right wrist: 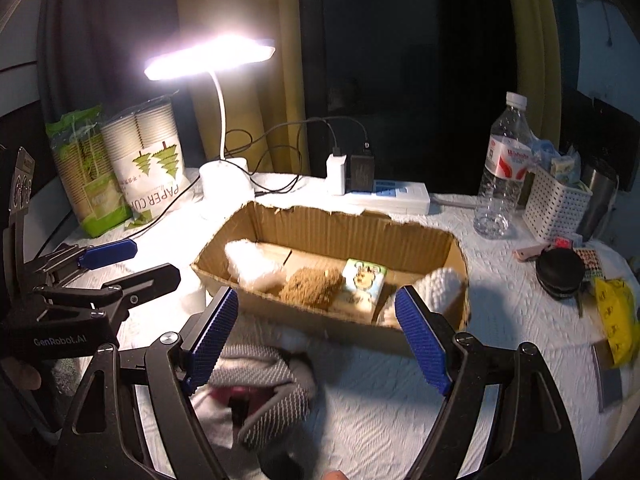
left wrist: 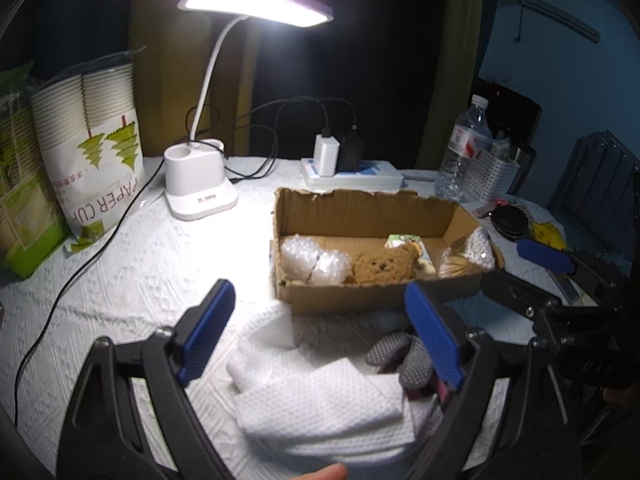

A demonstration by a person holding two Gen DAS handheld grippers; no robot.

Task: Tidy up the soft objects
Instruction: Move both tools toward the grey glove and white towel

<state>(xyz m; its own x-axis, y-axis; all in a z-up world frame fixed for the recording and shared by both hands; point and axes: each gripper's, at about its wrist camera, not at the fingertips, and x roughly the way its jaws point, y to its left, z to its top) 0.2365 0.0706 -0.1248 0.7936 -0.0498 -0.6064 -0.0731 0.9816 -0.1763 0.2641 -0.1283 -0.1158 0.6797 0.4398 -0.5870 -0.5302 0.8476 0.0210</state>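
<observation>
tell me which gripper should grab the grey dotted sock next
Probably the right gripper: it is open and the grey sock lies just below its fingers. The left gripper, also open, sits over the white towel.

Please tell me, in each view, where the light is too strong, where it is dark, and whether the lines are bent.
Left wrist view: the desk lamp head is blown out, glare whitens the table cover, the background is nearly black, and the edges curve with fisheye distortion. Right wrist view: the lamp again overexposes, washing out its base; the cardboard box looks bowed; the grey sock is slightly soft.
</observation>
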